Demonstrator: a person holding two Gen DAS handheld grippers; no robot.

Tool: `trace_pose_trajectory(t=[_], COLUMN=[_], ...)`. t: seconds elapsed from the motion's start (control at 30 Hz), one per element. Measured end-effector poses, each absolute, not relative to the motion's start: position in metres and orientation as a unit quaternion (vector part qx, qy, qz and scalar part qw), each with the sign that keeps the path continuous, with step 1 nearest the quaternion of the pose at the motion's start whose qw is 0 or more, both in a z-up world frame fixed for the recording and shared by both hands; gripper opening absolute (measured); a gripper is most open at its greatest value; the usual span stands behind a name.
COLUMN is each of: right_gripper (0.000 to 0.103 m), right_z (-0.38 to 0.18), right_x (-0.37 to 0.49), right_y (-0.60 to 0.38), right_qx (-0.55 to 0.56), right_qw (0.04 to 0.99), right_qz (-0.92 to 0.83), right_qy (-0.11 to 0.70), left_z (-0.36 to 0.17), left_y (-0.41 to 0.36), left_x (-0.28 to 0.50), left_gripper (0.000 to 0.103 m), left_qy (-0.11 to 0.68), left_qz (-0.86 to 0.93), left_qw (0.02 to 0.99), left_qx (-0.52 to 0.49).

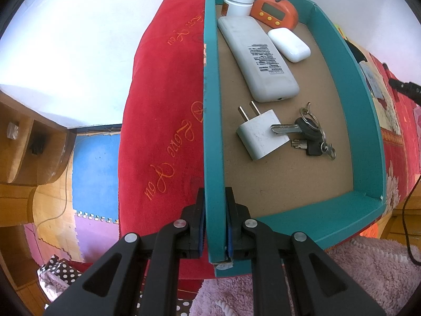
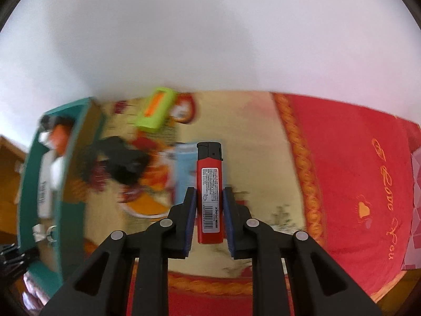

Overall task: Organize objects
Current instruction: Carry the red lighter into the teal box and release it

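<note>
Clamping the near wall of the teal tray, the left gripper has its jaws pinched shut on the thin board close to the corner, and that looks like a steadying hold, keeping the tray from sliding on the soft red blanket of the bed while things go in. Over on the other side, the right gripper is closed on a red lighter, squeezed across its narrow sides with the black cap pointing away and the label facing the camera; the lighter is up off the bed, clear of the patterned cover below it.

Inside the tray: a white remote lying lengthwise, a white jar and an orange timer at the far end, a small white case, a plug adapter and a bunch of keys touching it. The bare brown floor nearest the left gripper is the open room, a likely landing spot.

Outside, the right view is smeared, but a lime-green box, a pale blue item and something dark, possibly a pouch, lie between lighter and tray. The tray's raised wall is the edge to clear on the way in.
</note>
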State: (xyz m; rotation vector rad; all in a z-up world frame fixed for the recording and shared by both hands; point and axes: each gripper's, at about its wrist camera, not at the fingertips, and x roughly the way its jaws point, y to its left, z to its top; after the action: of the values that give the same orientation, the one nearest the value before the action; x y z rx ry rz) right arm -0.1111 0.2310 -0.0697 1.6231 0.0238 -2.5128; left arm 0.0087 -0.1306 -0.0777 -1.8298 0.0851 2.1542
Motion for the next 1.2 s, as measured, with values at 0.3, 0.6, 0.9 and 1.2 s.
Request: trace_pose_trajectory(t=[0.3,0.6,0.9,1.2], right_gripper=[0.021,0.021,0.021,0.021], right_z=[-0.038,-0.047,-0.077,-0.102], right_x=[-0.096,-0.077,-0.059,-0.057], right_y=[0.145,0.079,0.021,0.000], right_qx=[0.521,0.531,0.556,0.577], right_qw=[0.180,0.258,0.284,0.267], right_qz=[-0.834,-0.805,-0.771,-0.754], right_qy=[0.029,0.056,0.126,0.166], left_z=[-0.076,-0.077,-0.077,-0.077], left_y=[-0.129,-0.129,-0.129,-0.129], left_x=[0.007,0.005,0.006,0.006], left_gripper=[0.011,0.011,0.011,0.011], left_qy=[0.030,0.029,0.029,0.029], left_qz=[0.752,0.751,0.751,0.751], left_qw=[0.158,0.163,0.164,0.165], left_qx=[-0.639,-0.639,-0.639,-0.639])
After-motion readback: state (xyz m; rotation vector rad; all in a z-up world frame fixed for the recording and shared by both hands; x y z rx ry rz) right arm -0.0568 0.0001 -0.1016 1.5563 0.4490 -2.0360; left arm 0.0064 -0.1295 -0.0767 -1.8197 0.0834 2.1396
